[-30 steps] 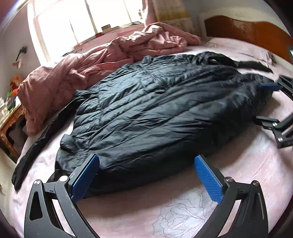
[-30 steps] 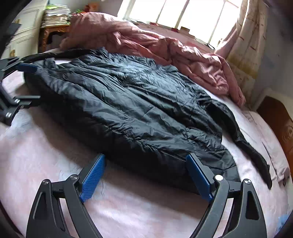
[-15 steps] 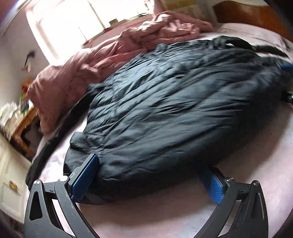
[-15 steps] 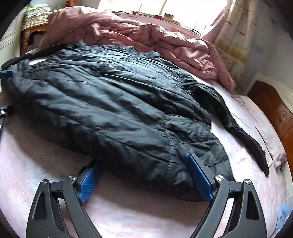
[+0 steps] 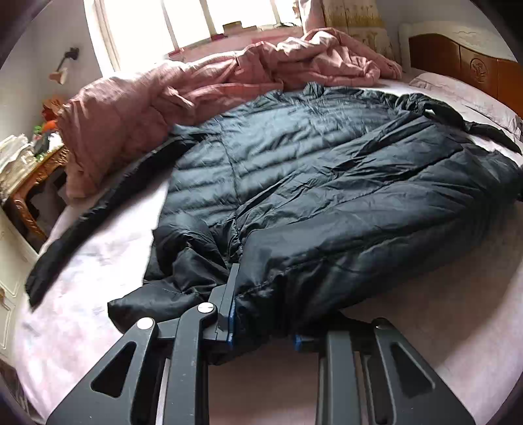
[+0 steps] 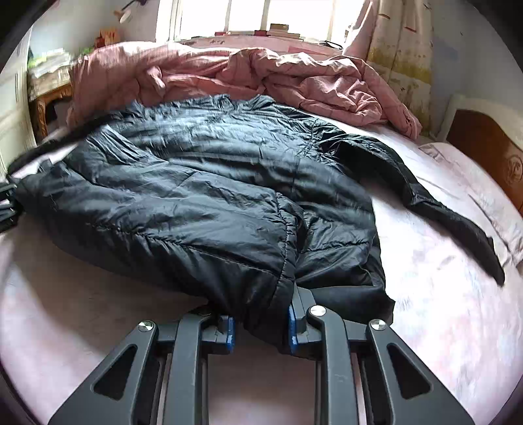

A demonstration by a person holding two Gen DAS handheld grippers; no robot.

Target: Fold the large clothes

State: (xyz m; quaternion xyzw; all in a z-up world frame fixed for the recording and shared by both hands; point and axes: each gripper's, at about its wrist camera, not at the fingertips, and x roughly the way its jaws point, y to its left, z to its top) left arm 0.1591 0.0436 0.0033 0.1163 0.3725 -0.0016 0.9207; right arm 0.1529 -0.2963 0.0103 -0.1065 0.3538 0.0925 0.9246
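A large black puffer coat (image 5: pixel 327 183) lies spread on the pink bed; it also shows in the right wrist view (image 6: pixel 202 196). My left gripper (image 5: pixel 263 336) is shut on the coat's near hem at its left end. My right gripper (image 6: pixel 260 330) is shut on the near hem at its right end. One sleeve (image 5: pixel 98 209) trails off to the left in the left wrist view; the other sleeve (image 6: pixel 434 206) trails to the right in the right wrist view. Part of the left gripper (image 6: pixel 8 206) shows at the left edge of the right wrist view.
A crumpled pink quilt (image 5: pixel 212 85) is heaped behind the coat below the window (image 6: pixel 248 16). A wooden headboard (image 5: pixel 467 68) stands at the right. A carved wooden side table (image 5: pixel 29 183) with clutter stands at the left. Pink sheet (image 6: pixel 81 310) lies bare near me.
Both grippers moved forward onto the coat's near hem and closed on it. The fabric has bunched up between each pair of jaws.
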